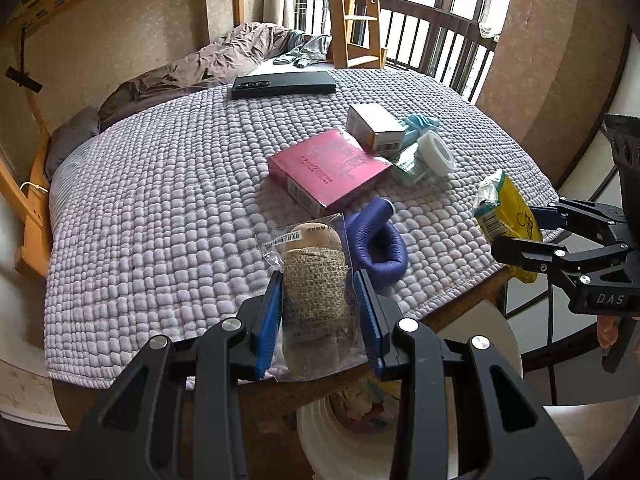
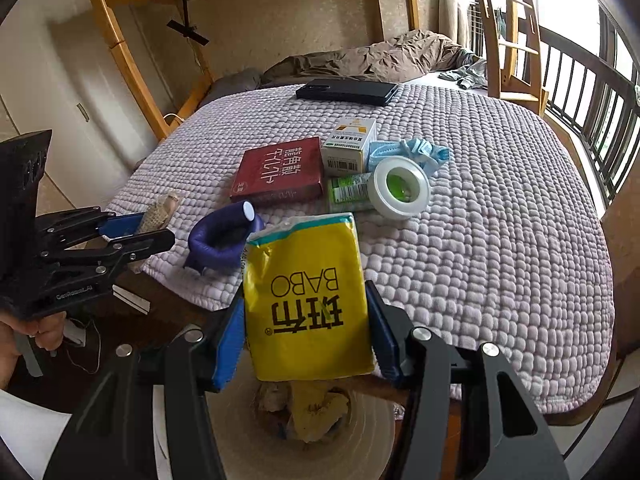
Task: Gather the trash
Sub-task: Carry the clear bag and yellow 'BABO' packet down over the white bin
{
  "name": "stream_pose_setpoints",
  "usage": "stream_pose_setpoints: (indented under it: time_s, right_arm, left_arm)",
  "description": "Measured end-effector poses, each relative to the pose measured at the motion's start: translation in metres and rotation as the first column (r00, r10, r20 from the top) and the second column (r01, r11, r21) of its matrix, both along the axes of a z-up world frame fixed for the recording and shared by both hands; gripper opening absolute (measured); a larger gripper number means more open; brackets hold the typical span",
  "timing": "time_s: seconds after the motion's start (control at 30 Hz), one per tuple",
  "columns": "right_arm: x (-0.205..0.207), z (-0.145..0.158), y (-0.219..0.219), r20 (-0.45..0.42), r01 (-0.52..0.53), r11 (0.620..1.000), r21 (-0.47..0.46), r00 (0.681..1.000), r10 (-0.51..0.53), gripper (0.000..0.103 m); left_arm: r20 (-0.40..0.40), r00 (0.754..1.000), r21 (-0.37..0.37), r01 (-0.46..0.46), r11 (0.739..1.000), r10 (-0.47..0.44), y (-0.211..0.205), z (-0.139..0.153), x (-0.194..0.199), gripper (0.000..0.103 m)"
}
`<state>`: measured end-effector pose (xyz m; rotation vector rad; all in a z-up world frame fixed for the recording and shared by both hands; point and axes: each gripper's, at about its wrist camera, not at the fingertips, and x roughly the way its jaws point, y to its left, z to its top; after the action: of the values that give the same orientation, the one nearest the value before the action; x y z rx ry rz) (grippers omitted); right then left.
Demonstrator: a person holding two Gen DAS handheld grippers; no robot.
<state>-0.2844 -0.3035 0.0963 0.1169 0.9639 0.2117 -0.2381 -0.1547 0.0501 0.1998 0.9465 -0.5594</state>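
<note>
Yellow pack (image 2: 306, 300) clamped in R fingers (image 2: 306, 320), L fingers (image 1: 318, 312) grip bandage (image 1: 316, 296), past table edge (image 1: 460, 304).

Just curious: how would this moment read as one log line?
left gripper: shut on bandage packet | right gripper: shut on yellow tissue pack | white bin: below

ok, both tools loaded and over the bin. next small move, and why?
Probably open the right tool and drop the yellow pack. It hangs directly above the white bin, which already holds crumpled trash. The left tool, gripping the bagged bandage roll, sits nearer the bin's rim, so it goes second.
</note>
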Motion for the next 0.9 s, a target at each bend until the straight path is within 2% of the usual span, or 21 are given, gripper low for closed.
stream_pose_setpoints:
  time_s: [0.9]
  right_arm:
    - [-0.054, 0.004, 0.006, -0.043, -0.019, 0.999, 0.051, 0.999, 0.022, 0.054]
  left_arm:
    - [-0.041, 0.996, 0.01, 0.08, 0.997, -0.079, -0.015, -0.007, -0.041, 0.038]
